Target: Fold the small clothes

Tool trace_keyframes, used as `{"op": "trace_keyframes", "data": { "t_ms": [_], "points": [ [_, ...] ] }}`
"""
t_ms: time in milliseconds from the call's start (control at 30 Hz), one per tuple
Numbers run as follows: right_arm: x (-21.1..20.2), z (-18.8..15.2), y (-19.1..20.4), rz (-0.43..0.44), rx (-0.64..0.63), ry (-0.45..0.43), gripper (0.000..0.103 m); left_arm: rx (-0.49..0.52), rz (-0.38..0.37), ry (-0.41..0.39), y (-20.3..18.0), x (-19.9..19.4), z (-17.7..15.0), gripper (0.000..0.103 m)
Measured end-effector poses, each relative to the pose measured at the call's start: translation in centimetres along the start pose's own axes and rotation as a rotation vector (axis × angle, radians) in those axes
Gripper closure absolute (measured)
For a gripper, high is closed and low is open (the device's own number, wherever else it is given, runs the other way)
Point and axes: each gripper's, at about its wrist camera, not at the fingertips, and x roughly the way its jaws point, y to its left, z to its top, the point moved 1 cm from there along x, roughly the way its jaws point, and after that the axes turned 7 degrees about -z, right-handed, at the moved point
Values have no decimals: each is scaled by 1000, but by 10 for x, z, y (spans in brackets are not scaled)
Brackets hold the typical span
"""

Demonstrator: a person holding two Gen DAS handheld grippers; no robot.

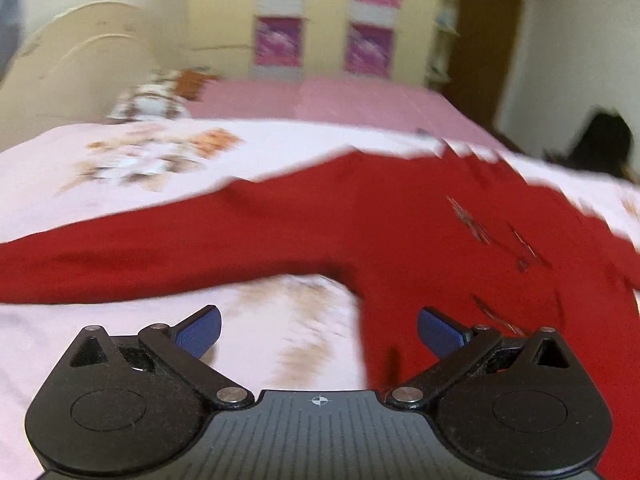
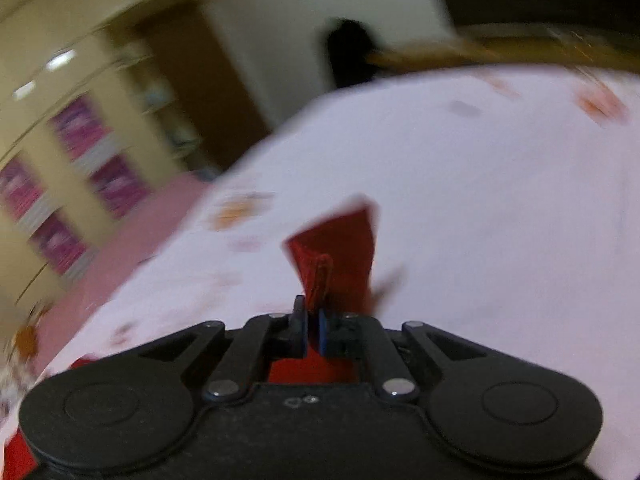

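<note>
Red garment [image 1: 360, 216]; pale pink bedsheet [image 1: 120, 184], orange-brown floral print; blue gripper pads [image 1: 200, 334]; magenta cupboard panels [image 1: 280, 40]

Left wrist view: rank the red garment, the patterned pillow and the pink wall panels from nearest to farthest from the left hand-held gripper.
1. Red garment: just ahead of the left hand-held gripper, partly under its right finger.
2. Patterned pillow: far left, at the bed's head.
3. Pink wall panels: on the back wall, beyond the bed.
</note>
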Motion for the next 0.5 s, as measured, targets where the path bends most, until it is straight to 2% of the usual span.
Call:
{"op": "trace_keyframes", "data": {
  "t_ms": [33, 133, 267, 367, 433, 500],
  "points": [
    [-5, -5, 28, 51, -58, -9, 97, -21, -4, -17, 7, -5, 3, 0],
    [-18, -38, 122, 228, -249, 1, 97, -90, -89, -92, 24, -23, 11, 0],
    [-35, -109, 235, 471, -437, 101, 97, -140, -109, -142, 38, -39, 17, 0],
    [-42, -160, 292, 571, -556, 180, 97, -165, -85, -133, 46, -41, 18, 0],
    [-38, -188, 315, 584, -627, 232, 95, -173, -82, -119, 50, -41, 15, 0],
    [-33, -210, 326, 584, -684, 294, 81, -175, -93, -105, 49, -38, 15, 0]
  ]
}}
